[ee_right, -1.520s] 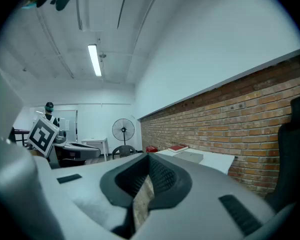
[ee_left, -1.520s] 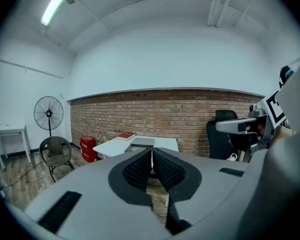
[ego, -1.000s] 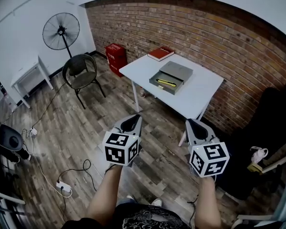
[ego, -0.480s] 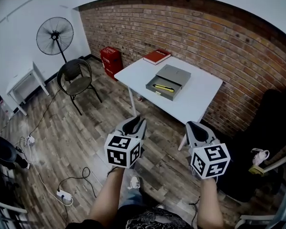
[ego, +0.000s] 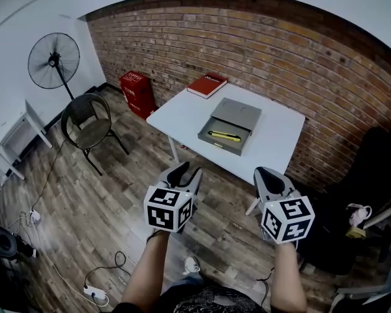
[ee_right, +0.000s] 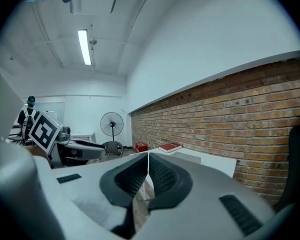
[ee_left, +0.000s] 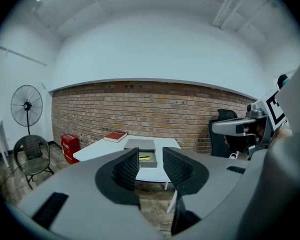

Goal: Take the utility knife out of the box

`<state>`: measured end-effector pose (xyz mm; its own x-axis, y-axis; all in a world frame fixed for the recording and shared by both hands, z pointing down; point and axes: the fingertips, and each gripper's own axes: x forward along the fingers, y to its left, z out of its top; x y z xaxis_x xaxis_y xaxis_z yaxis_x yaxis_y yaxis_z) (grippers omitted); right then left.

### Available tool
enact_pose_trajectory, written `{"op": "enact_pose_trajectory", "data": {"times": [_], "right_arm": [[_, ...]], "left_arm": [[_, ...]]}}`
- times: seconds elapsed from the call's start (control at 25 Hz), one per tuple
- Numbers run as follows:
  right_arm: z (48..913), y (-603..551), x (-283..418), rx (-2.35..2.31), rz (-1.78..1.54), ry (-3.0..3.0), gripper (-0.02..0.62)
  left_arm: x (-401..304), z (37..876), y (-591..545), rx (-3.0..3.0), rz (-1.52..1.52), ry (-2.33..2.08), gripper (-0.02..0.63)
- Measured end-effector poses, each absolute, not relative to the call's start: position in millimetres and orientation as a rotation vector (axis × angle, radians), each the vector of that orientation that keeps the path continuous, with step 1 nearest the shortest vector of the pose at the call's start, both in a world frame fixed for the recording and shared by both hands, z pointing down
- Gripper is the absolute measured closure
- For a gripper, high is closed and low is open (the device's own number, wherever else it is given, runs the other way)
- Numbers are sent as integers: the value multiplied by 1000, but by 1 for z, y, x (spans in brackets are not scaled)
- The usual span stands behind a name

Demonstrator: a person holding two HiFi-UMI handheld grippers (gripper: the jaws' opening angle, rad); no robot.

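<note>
A yellow utility knife lies in the open drawer of a grey box on a white table. In the left gripper view the knife shows far off between the jaws. My left gripper is held in the air short of the table, its jaws opening with nothing between them. My right gripper hangs beside it at the right, shut and empty, with its jaw tips meeting.
A red book lies on the table's far corner by the brick wall. A black chair, a standing fan and a red crate stand at the left. Cables and a power strip lie on the wood floor. A dark armchair sits at the right.
Both grippers have travelled forward toward the table, which now looks nearer. The left gripper's jaws have parted from shut to open. The right stays shut.
</note>
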<state>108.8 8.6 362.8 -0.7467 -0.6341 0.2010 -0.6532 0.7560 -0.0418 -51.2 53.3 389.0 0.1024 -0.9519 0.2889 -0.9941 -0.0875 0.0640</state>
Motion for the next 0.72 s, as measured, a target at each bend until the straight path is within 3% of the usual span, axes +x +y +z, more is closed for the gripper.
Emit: {"op": "enact_pose_trajectory", "data": {"times": [0.72], "right_arm": [[355,-55,25,1240,167,-2673,574]], "left_arm": [[-127,392,-36,2294,204,-1755,436]]}}
